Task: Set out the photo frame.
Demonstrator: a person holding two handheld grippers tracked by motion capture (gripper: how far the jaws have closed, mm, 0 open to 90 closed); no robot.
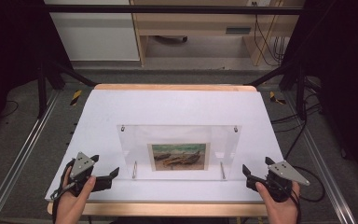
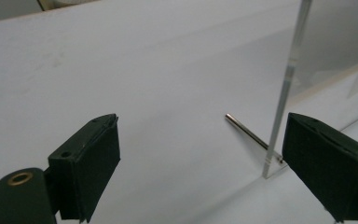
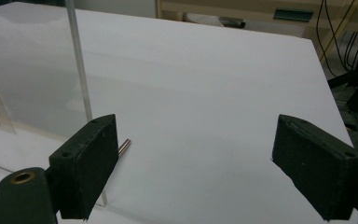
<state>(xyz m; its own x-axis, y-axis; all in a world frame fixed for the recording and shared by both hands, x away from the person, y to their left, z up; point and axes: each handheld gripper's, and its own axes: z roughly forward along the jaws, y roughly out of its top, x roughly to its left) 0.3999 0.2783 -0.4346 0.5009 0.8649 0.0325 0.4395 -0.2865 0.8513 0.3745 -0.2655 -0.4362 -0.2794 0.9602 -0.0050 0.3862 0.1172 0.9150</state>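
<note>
A clear acrylic picture frame (image 1: 179, 151) stands upright on the white desk (image 1: 177, 105). The left hand-held gripper (image 1: 114, 173) and right hand-held gripper (image 1: 245, 171) flank it, jaws apart and empty.

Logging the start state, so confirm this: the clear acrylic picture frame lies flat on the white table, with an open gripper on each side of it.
Wrong on one count: the acrylic picture frame stands upright on its metal pins, as the high view shows. The left gripper and right gripper do flank it, both open.
</note>
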